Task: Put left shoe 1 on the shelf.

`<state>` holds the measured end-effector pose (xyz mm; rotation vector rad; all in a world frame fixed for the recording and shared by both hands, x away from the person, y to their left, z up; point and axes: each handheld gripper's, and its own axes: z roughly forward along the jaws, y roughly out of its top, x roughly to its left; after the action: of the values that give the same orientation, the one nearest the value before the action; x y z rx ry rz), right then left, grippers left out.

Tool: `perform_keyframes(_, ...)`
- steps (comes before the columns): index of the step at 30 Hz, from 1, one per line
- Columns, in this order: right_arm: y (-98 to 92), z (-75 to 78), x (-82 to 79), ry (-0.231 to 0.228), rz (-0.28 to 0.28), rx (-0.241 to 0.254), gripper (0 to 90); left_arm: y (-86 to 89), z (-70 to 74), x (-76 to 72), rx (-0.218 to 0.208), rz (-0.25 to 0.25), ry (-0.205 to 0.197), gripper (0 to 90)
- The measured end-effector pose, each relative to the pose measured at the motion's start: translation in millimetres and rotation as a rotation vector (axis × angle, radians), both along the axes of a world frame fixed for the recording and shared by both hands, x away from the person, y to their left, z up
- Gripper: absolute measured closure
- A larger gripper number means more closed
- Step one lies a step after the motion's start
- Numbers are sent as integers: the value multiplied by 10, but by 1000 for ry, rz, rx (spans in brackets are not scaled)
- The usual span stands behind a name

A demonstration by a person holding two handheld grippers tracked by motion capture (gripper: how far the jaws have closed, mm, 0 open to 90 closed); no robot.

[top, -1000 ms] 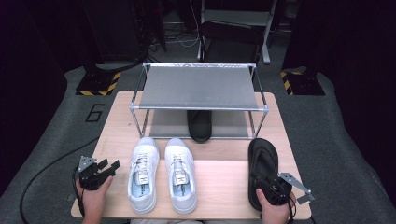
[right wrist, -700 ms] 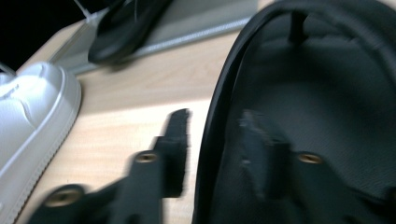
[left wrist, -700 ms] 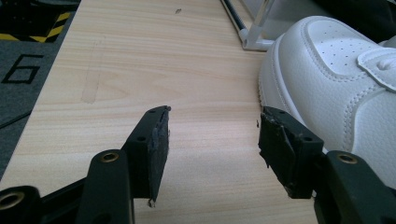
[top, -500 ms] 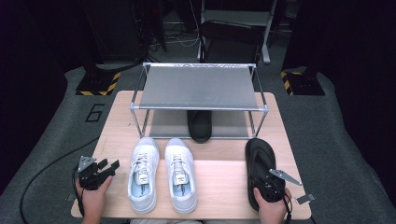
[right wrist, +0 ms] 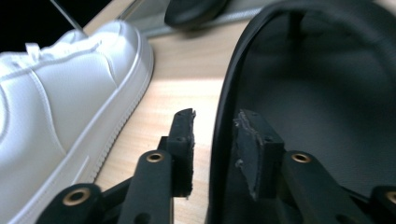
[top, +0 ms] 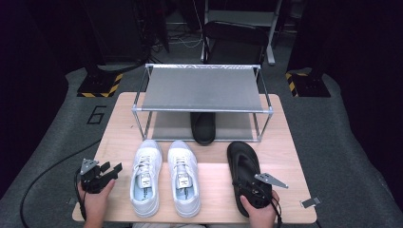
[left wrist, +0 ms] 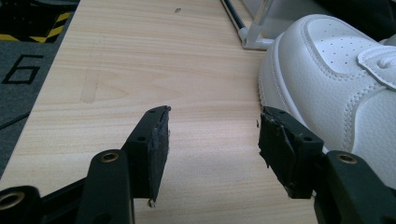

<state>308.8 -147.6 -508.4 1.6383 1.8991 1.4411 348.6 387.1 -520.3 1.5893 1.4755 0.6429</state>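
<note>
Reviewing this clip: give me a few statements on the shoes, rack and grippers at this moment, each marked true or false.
1. The right gripper straddles the rim of the black sandal. True.
2. The left gripper is clamped on a white sneaker. False: its jaws stand open over bare table, beside the sneaker.
3. Another black sandal lies under the rack. True.
4. The white sneakers sit on the rack's top shelf. False: they stand on the table in front of it.

Matt black rubber sandal point(top: 243, 166), pale wood table point(top: 214, 209)
</note>
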Motion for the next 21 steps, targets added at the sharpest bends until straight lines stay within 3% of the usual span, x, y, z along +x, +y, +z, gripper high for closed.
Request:
perform_keyframes(6,-283,178,-88,-35,-72,60,593,7,5,-9,-3,-1,8,429)
perform_keyframes(13,-566,228,-120,-44,-153,39,545,-2,8,-5,-4,0,0,428)
perform_keyframes(21,-678,6,-120,60,-175,31,542,-12,7,-7,-4,2,-2,429)
